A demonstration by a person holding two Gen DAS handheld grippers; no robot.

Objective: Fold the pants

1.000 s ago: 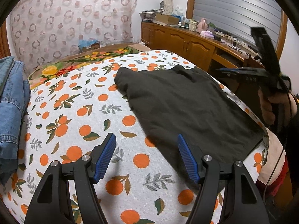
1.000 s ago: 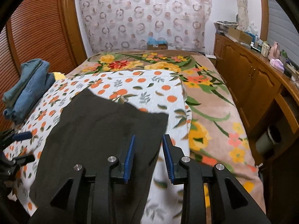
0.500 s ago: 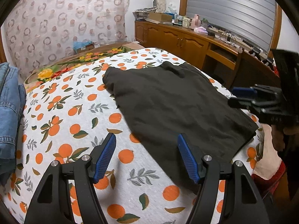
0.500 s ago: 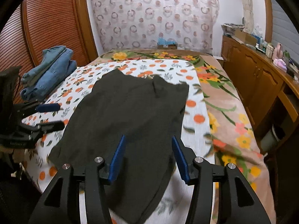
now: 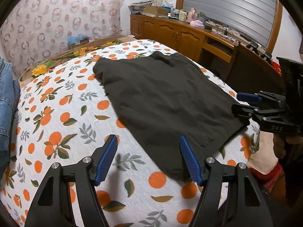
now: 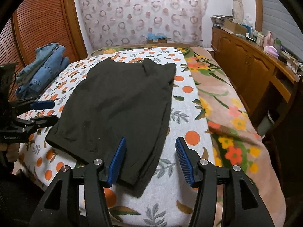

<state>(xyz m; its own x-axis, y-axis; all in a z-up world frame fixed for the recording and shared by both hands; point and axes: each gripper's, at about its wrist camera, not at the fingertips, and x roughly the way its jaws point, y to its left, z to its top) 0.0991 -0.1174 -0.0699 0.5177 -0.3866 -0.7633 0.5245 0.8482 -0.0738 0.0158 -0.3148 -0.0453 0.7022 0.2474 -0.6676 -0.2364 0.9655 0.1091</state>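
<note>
Pants [image 6: 121, 102] lie flat ahead of both grippers. Left gripper [image 5: 148, 158] stands apart, empty; right gripper [image 6: 150, 159] is opening, pinching nothing. I judge each should take a near hem corner evenly before folding away.

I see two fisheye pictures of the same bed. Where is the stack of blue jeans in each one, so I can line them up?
Left wrist view: the stack of blue jeans is cut off at the far left edge, beside the orange-print sheet.
Right wrist view: it lies at upper left, in front of the wooden slatted door.
Shared landmark: the black pants spread flat on that sheet; the jeans lie apart from them, off to their left.
</note>
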